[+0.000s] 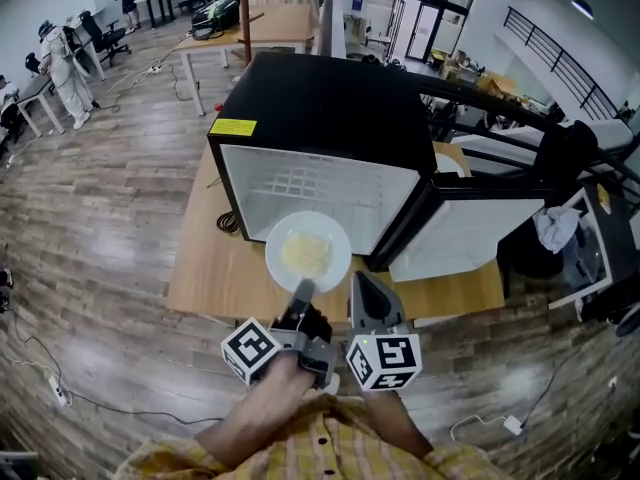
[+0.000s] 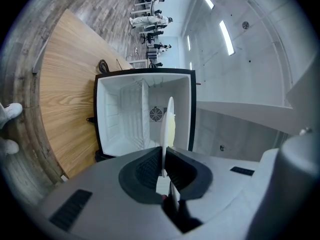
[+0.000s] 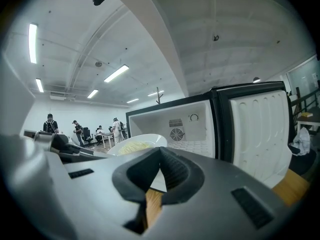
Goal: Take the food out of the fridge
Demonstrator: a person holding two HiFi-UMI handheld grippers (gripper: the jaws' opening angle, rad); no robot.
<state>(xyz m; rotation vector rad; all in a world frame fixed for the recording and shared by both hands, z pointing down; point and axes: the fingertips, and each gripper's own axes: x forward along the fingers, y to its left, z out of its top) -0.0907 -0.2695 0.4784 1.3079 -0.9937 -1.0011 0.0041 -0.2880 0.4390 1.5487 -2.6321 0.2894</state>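
Jaws of the left gripper [image 1: 303, 290] are pinching the rim of a white plate [image 1: 308, 251], nearly pressed together with only the thin edge of the plate between them; in the left gripper view the left gripper [image 2: 164, 156] is showing the plate [image 2: 168, 121] edge-on, rising from between the dark pads toward twelve o'clock. Pale yellow food [image 1: 305, 254] is lying in the middle of the plate, and the plate is hanging in the air just outside the open front of the black fridge [image 1: 320, 108], at about six o'clock from the white interior in the head view. The fridge is sitting on a wooden tabletop [image 1: 215, 268], with its door [image 1: 450, 240] standing open toward four o'clock. The right gripper [image 1: 362, 283] is hovering just beside the left one, at its three o'clock, near the plate's rim but apart from it. In the right gripper view the right gripper [image 3: 160, 151] is showing its jaws pressed together at the tips with nothing pinched between them, only a strip of wood showing through the gap lower down; the plate [image 3: 142, 141] with its food is sitting at ten o'clock from those tips, in front of the fridge's white back wall and round fan grille [image 3: 176, 134].
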